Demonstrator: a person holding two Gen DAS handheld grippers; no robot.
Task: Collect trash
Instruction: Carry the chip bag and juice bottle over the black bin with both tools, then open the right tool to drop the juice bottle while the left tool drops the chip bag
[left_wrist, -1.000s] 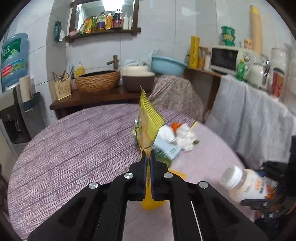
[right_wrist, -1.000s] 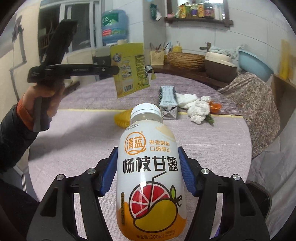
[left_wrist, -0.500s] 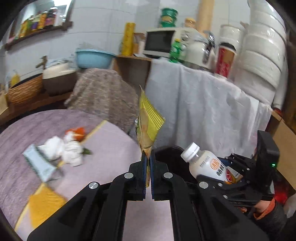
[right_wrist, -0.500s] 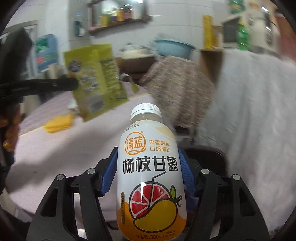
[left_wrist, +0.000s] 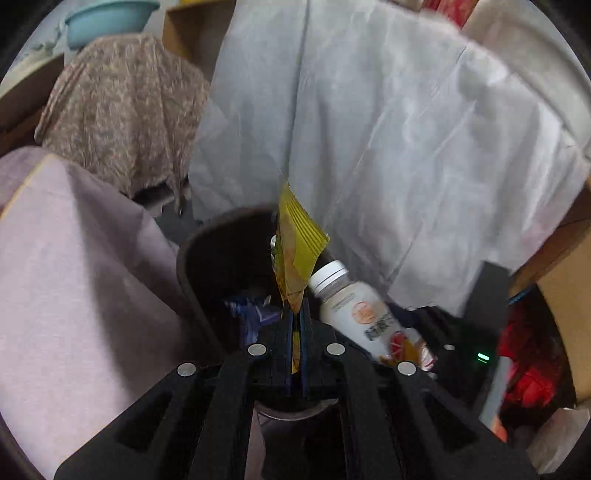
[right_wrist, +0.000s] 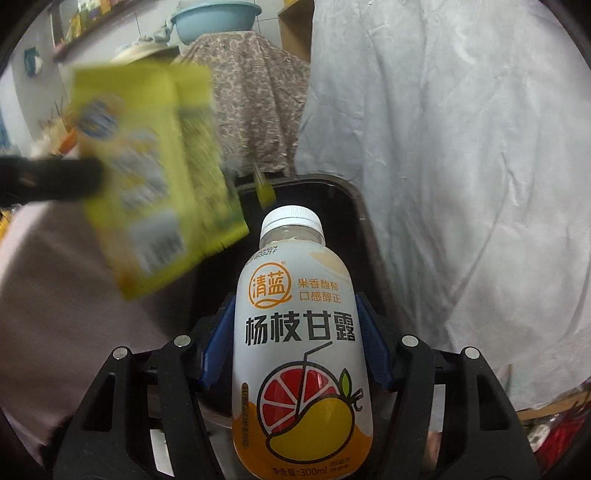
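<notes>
Both held things now hang over the mouth of the dark round plastic trash bin (left_wrist: 207, 236), and the coming release turns on that: the bin lies below and ahead of each pair of jaws, so whatever is let go should fall inside. The left gripper (left_wrist: 294, 325) is clamped fully together on the bottom edge of a flat yellow foil snack packet (left_wrist: 295, 243), whose long axis stands up and away from the jaws, over the bin's middle. The right gripper (right_wrist: 295, 332) holds its blue pads partway apart, pressed on the sides of a white plastic drink bottle with a grapefruit-and-mango label (right_wrist: 299, 332); the bottle's long axis runs along the fingers, cap pointing into the bin, nearer its right rim. The left wrist view alone shows blue crumpled litter (left_wrist: 251, 314) already inside the bin; the right wrist view alone shows the packet's broad printed face, blurred.
</notes>
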